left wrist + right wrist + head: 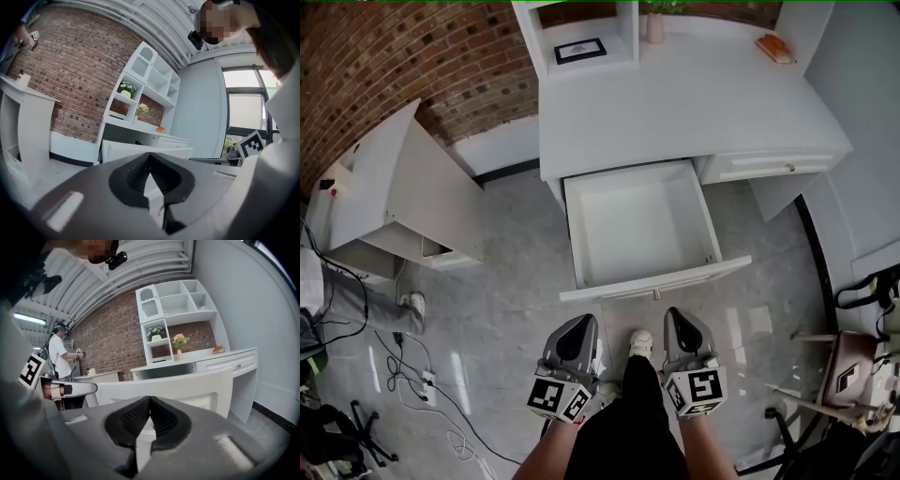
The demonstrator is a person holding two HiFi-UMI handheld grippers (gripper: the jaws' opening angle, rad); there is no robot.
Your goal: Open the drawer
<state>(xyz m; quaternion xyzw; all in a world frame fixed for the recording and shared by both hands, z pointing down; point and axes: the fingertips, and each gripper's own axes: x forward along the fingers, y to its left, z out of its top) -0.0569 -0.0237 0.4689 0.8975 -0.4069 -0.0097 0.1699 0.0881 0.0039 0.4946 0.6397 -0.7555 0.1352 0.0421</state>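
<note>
Desk: we face the white wooden desk (675, 103), which backs onto the red brick wall (384, 56).
Drawer: the white box drawer (637, 225) juts toward us from under the desk's left part.
Beside it: a white knobbed drawer (773, 167) sits flush at its right.
Desktop: a black-framed picture (579, 51) stands in the back-left shelf, a slim vase with a plant (654, 26) just right of it, and a flat orange object (775, 47) in the far right corner.
Left: a white panel cabinet (403, 187) stands well apart from the desk.
Near us: our grey left gripper (581, 321) and grey right gripper (675, 313) sit side by side before the drawer's front, with a white shoe (641, 342) between them.
</note>
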